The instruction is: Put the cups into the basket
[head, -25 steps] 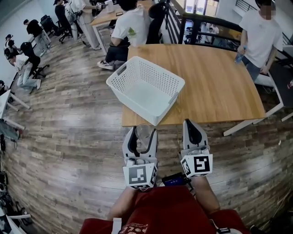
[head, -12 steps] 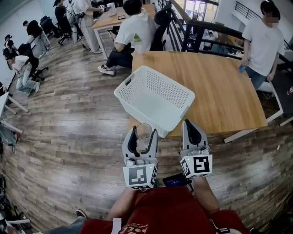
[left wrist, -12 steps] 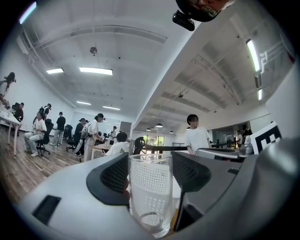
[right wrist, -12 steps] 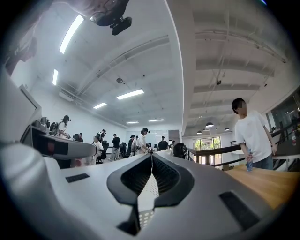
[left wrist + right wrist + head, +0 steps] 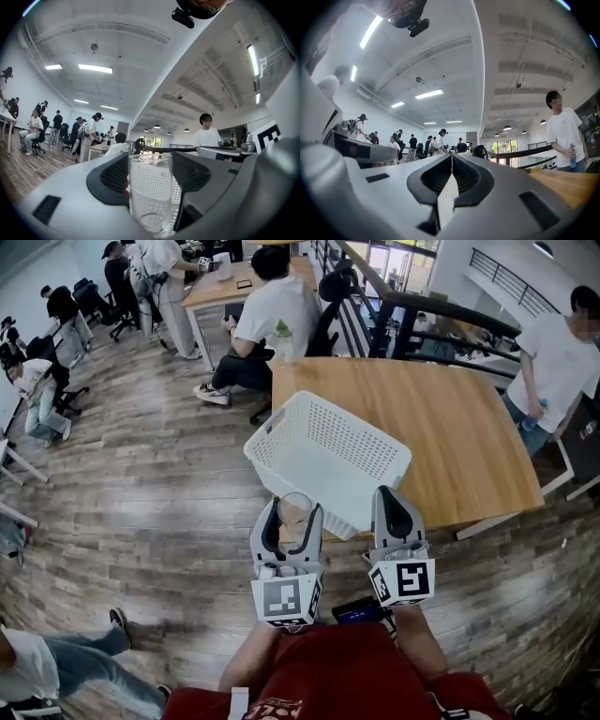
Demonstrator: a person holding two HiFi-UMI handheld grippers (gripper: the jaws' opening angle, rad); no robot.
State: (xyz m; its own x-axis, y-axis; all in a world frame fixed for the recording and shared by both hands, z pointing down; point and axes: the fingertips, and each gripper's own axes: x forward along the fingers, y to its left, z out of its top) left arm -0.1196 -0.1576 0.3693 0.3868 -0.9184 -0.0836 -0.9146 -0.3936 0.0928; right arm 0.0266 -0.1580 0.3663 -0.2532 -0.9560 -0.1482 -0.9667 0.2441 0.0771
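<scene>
We logged: wooden table (image 5: pixel 450 427) on plank floor (image 5: pixel 141 512), white basket (image 5: pixel 361 418) at its near corner; left gripper (image 5: pixel 293 515) level, pinching a clear cup (image 5: pixel 150 192) near the basket; right gripper (image 5: pixel 396 498) alongside, jaws pressed together.

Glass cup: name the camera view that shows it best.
Left gripper view: the glass cup fills the centre, upright, clamped between the pads of the left gripper. The head view shows it small, from above. The right gripper view misses it.
</scene>
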